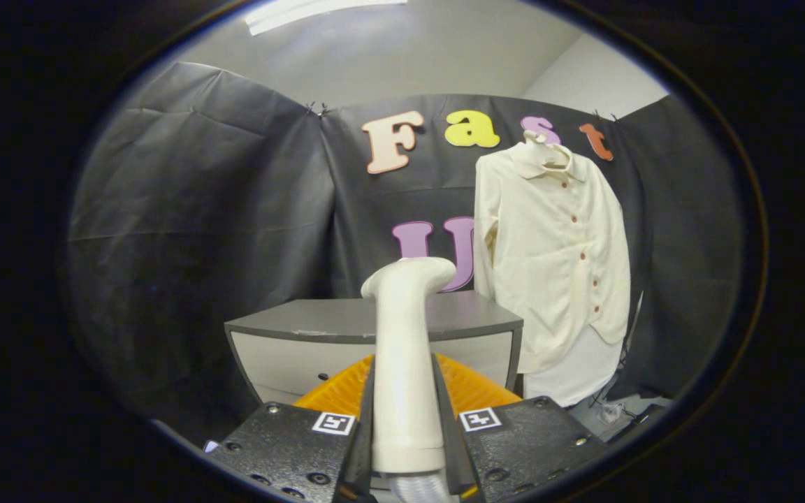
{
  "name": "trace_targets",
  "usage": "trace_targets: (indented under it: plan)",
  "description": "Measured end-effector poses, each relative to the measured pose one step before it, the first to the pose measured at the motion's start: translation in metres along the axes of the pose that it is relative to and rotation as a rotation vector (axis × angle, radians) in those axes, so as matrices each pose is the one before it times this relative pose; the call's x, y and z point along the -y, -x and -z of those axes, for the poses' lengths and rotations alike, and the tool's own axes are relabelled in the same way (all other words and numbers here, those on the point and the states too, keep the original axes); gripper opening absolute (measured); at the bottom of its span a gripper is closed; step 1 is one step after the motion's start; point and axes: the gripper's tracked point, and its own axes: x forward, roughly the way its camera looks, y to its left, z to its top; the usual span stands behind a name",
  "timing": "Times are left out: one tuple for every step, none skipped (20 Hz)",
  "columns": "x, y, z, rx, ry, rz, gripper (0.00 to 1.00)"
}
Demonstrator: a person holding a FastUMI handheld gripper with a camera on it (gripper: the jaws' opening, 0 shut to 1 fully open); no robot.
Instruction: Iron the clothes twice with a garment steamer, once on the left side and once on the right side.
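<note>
Fingers of the hand-held gripper (408, 412) are pinched on the handle of a cream garment steamer (406, 349), one finger pressed against each side of it. The steamer stands upright between them, its handle rising straight and its head bending over at the top toward the right. A ribbed white hose (413, 487) leaves the bottom of the handle, low between the fingers.

Just beyond the fingers, behind the handle, lies something orange with a ridged surface (472, 388); what it is cannot be told. Past that stands a low grey cabinet (291, 349) with a darker grey top and pale drawer fronts, set against the black cloth wall.

Beyond the steamer and to its right, a cream button-front shirt (556, 251) hangs on a hanger against the cloth wall, well apart from the steamer head. It faces forward, buttoned, with its sleeves hanging down its sides and its hem reaching below the cabinet top. Dark cables (619, 409) lie on the floor under the shirt.
</note>
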Motion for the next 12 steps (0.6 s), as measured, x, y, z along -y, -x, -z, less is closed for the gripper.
trace_targets:
  plan:
    - [0.00141,0.0014,-0.00027,0.00259,-0.00285,0.00207,0.4]
    - [0.00109,0.00119,-0.00013,0.00163,0.0017,0.00181,0.4]
    - [0.00085,0.00108,-0.00062,0.00091,-0.00265,0.00232,0.4]
    - [0.00062,0.0009,-0.00019,0.00122,-0.0012,0.00058,0.4]
    - [-0.00043,-0.00003,-0.00162,0.00234,-0.00282,-0.00021,0.4]
    - [-0.00018,0.00116,0.00026,0.00094,-0.00285,-0.00157,0.4]
    - [-0.00099,0.00027,-0.00155,0.00471,-0.00225,-0.00104,0.4]
    - [0.00031,0.00049,-0.0003,-0.00064,0.0023,-0.00058,0.4]
    - [-0.00027,0.00038,-0.00008,0.00078,-0.00132,-0.00033,0.4]
    - [-0.00128,0.00013,0.00031,-0.00046,0.00026,-0.00294,0.4]
    - [-0.00174,0.0,-0.00109,0.00267,-0.00388,-0.00316,0.4]
    - [-0.00117,0.00003,-0.00039,0.00049,0.0018,-0.00349,0.4]
